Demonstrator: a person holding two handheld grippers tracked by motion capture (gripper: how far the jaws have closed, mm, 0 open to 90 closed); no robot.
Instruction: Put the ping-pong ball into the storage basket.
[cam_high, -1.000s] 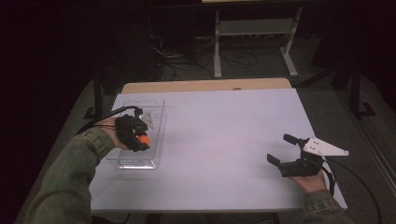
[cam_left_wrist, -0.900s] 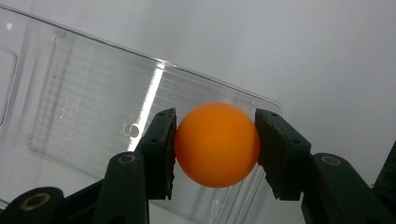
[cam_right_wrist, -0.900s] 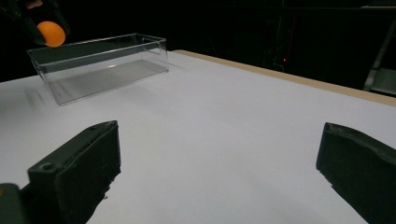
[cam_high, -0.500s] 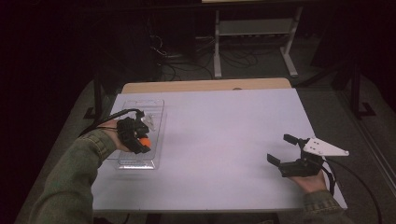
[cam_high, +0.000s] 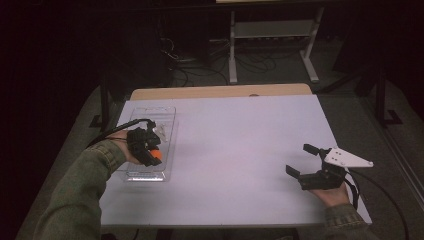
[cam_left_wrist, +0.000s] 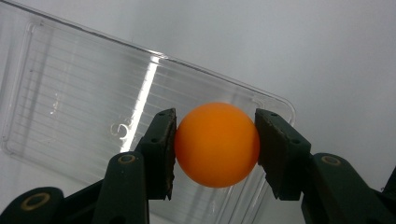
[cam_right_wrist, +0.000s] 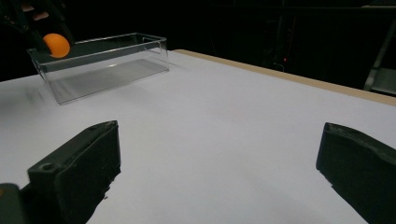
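Clamping the orange ball (cam_left_wrist: 216, 144) above the clear tray (cam_high: 134, 172) at far left, the left gripper (cam_high: 150, 150) risks squirting it sideways; the right gripper (cam_high: 306, 161) rests apart, empty

I think I work in a lab or test room: my white table (cam_high: 235, 150) stands on grey floor (cam_high: 350, 100), and at 12 o'clock a metal stand (cam_high: 272, 37) has loose cables (cam_high: 200, 67) beside it, in darkness.
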